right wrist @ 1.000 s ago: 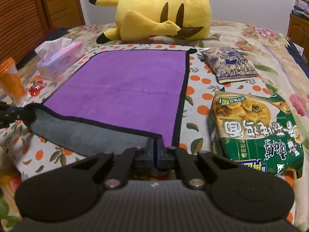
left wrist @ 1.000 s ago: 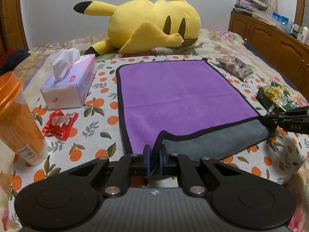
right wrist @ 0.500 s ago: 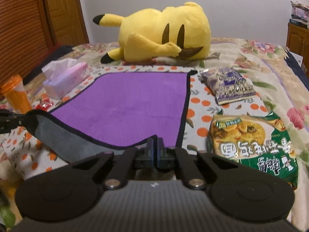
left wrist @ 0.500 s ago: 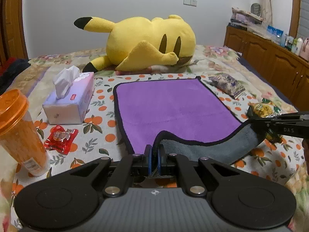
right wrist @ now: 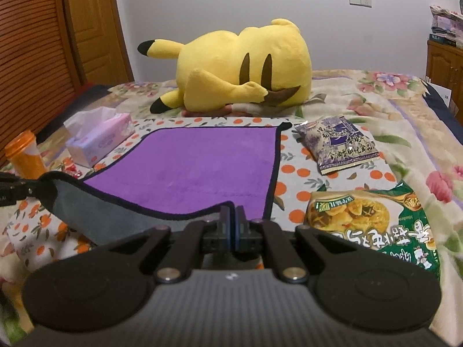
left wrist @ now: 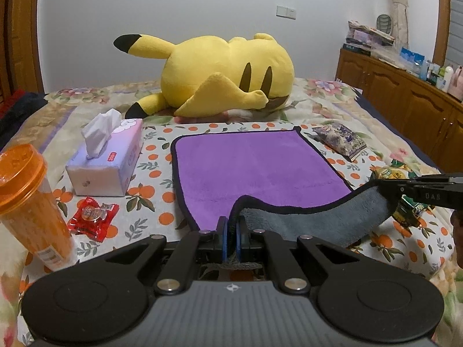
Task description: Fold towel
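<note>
Towel (left wrist: 254, 162) lies purple side up on the bed (left wrist: 327, 110), flat at its far end, while you hold its near edge lifted off the orange-print cloth so the grey underside (left wrist: 315, 219) shows. Your left gripper (left wrist: 230, 232) has its blue fingers (left wrist: 222, 238) pinched tight on the near left corner, with black hem between them. Your right gripper (right wrist: 232, 225) is clamped the same way on the near right corner, fingers (right wrist: 239, 231) nearly touching through the fabric. The lifted edge sags between your two grips. Left of the towel sit a tissue box (left wrist: 107, 164), a red candy wrapper (left wrist: 92, 217) and an orange cup (left wrist: 29, 202). To its right lie a purple snack bag (right wrist: 338, 143) and, nearer, a green snack bag (right wrist: 373, 225). A yellow plush toy (left wrist: 225, 75) rests just beyond the far edge.
</note>
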